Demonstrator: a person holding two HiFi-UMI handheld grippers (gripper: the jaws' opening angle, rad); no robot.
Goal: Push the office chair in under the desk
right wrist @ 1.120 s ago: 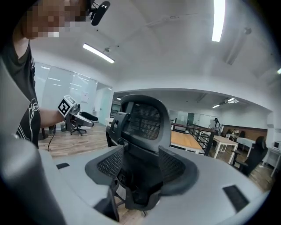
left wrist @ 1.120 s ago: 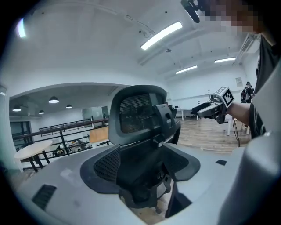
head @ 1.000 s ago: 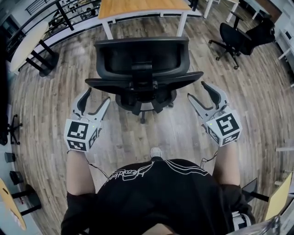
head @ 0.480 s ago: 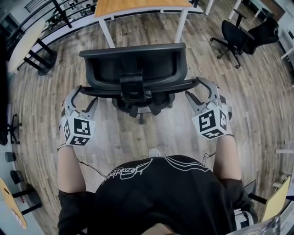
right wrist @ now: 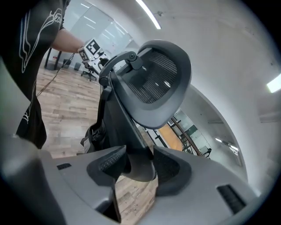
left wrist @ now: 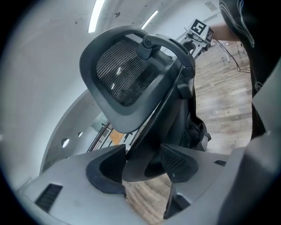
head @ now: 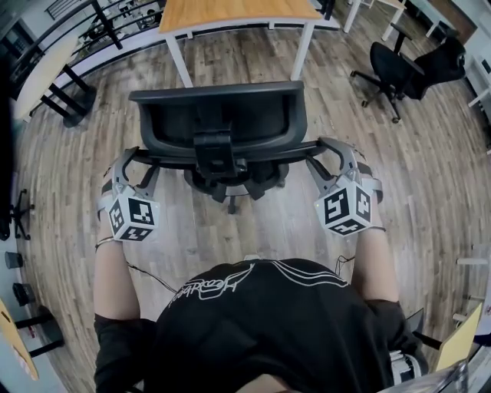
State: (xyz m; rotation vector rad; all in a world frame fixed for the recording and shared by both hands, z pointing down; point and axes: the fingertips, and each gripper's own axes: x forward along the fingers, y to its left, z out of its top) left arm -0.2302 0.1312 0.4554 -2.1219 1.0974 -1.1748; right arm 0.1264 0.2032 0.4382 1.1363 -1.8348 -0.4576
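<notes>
Both tools have moved up to the office chair backrest.
Left tool and right tool, jaws wide, are closing on its edges; the chair stands short of the bench: grip, then push evenly.

Chair: black office type, upright on plank floor. Back turned to the person, seat facing the desk. Backrest wide, curved and mesh-panelled, with a central bracket on its rear. Part of the base shows beneath the seat.

Desk: orange-brown wooden top on white legs, at the far edge of the head view.

Chair stands near the desk's front, roughly in line with its two legs, not yet under it. Floor shows between them.
</notes>
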